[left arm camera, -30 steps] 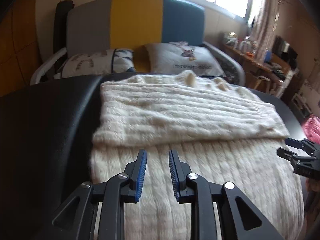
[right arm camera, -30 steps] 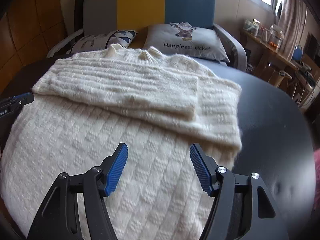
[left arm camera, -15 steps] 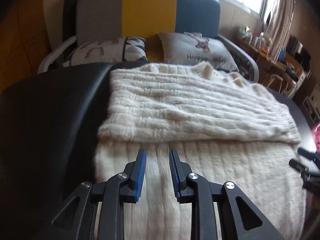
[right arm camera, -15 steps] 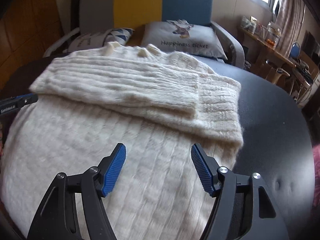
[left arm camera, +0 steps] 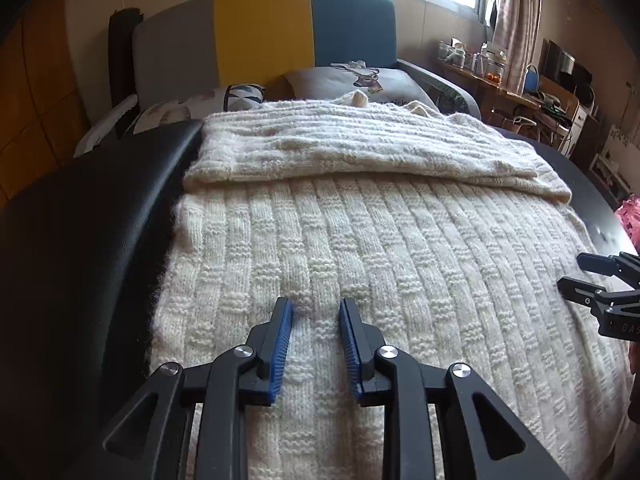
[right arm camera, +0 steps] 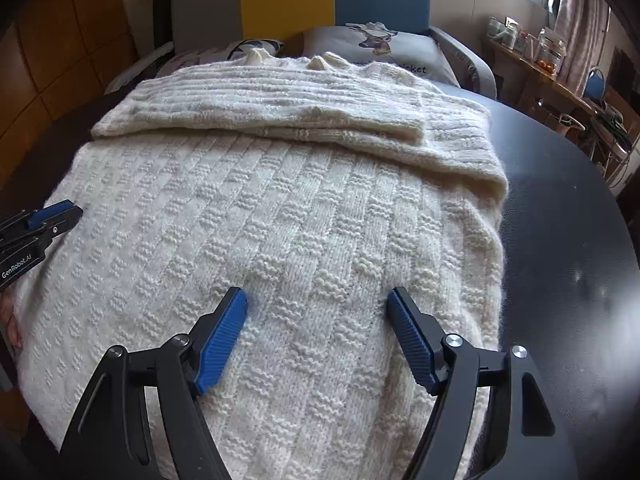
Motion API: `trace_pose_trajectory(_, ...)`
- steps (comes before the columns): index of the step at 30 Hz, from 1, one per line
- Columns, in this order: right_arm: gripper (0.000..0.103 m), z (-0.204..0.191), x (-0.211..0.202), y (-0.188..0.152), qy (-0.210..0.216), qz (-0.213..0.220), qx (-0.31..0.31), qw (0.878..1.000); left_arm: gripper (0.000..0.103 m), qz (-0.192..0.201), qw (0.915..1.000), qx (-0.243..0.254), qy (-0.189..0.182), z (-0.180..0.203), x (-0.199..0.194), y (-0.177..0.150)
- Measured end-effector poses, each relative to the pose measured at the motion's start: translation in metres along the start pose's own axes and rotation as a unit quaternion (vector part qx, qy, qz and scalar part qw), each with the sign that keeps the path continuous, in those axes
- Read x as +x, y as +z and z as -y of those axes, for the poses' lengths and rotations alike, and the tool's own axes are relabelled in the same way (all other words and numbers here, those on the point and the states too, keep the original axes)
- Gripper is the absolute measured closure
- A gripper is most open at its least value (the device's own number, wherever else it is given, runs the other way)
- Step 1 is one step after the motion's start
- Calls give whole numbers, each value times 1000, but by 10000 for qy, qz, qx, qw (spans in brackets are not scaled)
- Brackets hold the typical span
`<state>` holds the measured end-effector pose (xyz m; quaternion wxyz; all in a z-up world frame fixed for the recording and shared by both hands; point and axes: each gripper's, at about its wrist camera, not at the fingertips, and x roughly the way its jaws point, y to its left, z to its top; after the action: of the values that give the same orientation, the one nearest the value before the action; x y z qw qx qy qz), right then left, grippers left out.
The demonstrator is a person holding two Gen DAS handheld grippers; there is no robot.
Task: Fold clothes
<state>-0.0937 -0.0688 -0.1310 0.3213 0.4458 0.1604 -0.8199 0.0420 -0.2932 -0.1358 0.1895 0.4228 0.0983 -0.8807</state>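
A cream knitted sweater [left arm camera: 400, 240] lies flat on the black table [left arm camera: 80, 220], its sleeves [left arm camera: 340, 148] folded across the upper part. My left gripper [left arm camera: 315, 304] hovers over the sweater's lower left area, jaws a narrow gap apart, with only the knit surface under them. My right gripper [right arm camera: 317, 294] is over the sweater [right arm camera: 280, 208] near its right edge. Its jaws are opening wide and nothing is pinched between them. Each gripper shows at the edge of the other's view: the right gripper [left arm camera: 572, 270] and the left gripper [right arm camera: 68, 210].
Behind the table [right arm camera: 560, 220] stands a sofa [left arm camera: 260, 32] with a grey, yellow and blue back and printed cushions [left arm camera: 360, 80]. A cluttered shelf [left arm camera: 480, 60] runs along the right wall. A pink item [left arm camera: 630, 216] sits at the right edge.
Both grippers have drawn back from the folded sleeves toward the sweater's near end, and more of the body panel now lies ahead of them. The right jaws have spread wider.
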Motion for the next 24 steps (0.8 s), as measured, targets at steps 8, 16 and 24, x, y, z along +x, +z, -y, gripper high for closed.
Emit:
trace_pose_trajectory(8,28,-19,-38,-25,-42,154,-221,9996,78,146,9996,207,115,4,-14,-29)
trace_pose_trajectory(16,24,-13,-22,-40,-79,20,135,9999,78,202,9990,354,182,4,-11,-25)
trace_pose_trajectory(24,24,-16,-63,-54,91,318,13,9995,78,318,9993,41,-193,-15,-45,-48)
